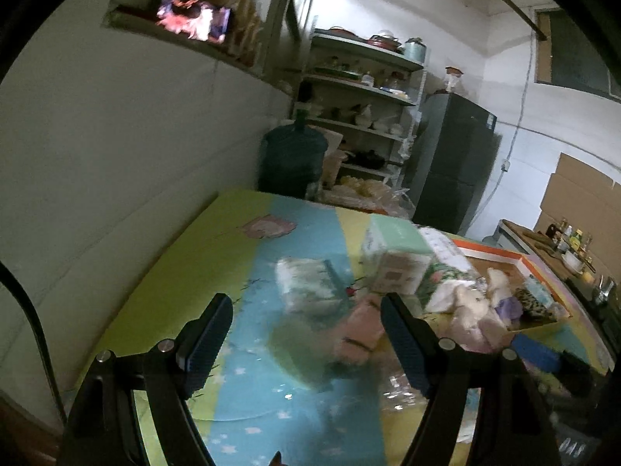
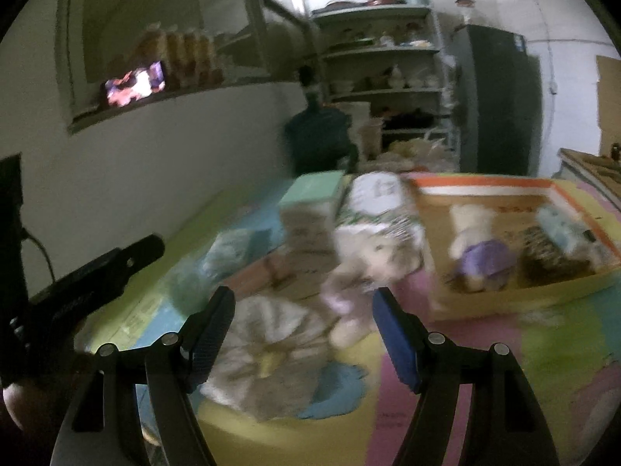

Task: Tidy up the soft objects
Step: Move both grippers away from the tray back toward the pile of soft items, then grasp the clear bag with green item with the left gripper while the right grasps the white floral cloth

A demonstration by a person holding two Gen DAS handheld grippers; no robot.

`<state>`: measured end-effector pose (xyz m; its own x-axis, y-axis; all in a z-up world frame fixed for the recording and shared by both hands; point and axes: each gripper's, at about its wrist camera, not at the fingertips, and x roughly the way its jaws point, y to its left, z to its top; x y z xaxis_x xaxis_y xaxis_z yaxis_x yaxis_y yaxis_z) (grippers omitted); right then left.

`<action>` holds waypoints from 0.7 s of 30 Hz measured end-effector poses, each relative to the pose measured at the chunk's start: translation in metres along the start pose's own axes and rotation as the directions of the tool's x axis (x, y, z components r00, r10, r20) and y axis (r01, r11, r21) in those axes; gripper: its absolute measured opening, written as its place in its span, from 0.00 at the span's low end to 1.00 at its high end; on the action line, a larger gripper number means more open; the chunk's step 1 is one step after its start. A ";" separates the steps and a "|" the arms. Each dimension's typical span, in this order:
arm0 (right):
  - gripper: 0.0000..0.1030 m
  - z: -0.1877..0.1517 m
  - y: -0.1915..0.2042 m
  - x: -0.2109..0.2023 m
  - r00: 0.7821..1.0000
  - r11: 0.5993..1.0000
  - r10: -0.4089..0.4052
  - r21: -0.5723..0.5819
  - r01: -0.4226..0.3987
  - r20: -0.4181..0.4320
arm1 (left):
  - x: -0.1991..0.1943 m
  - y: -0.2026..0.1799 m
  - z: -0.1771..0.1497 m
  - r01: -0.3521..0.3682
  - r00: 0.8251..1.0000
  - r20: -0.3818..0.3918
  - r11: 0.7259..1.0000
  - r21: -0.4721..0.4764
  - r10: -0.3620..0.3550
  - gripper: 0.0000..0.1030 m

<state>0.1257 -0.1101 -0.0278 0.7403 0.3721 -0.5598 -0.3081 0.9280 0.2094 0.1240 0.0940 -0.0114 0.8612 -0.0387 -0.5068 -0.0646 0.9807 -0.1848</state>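
Observation:
Soft things lie scattered on a bright patterned mat (image 1: 240, 272). My left gripper (image 1: 306, 310) is open above the mat, nothing between its fingers; beyond it lie a blurred pink item (image 1: 361, 334) and a white tissue pack (image 1: 306, 279). A cream plush toy (image 1: 469, 303) lies to the right beside an orange-rimmed cardboard box (image 1: 516, 260). My right gripper (image 2: 302, 310) is open over a grey-white cloth bundle (image 2: 268, 345), not touching it. A cream plush (image 2: 368, 268) lies just past it. The cardboard box (image 2: 485, 186) holds a purple-dressed plush (image 2: 481, 248) and a leopard pouch (image 2: 555, 256).
A green-topped carton (image 2: 310, 194) and a white wrapped pack (image 2: 376, 198) stand behind the toys. The left gripper's dark body (image 2: 97, 272) shows at the left. A wall runs along the mat's left; a water jug (image 1: 291, 155), shelves (image 1: 365, 89) and a fridge (image 1: 454, 155) stand behind.

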 end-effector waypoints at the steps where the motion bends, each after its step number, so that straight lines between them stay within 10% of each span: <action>1: 0.73 -0.003 0.005 0.004 1.000 1.000 0.010 -0.012 -0.010 -0.014 | 0.001 0.005 -0.001 -0.002 1.000 -0.007 1.000 -0.007 0.002 0.76; 21: 0.69 -0.037 0.014 0.037 0.991 0.999 -0.003 -0.040 -0.003 -0.135 | 0.043 0.027 -0.031 0.038 0.987 -0.152 0.999 -0.038 -0.044 0.76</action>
<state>0.1266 -0.0840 -0.0746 0.6537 0.3638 -0.6636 -0.3338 0.9256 0.1786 0.1443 0.1125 -0.0641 0.7766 -0.1102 -0.6203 -0.0508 0.9704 -0.2360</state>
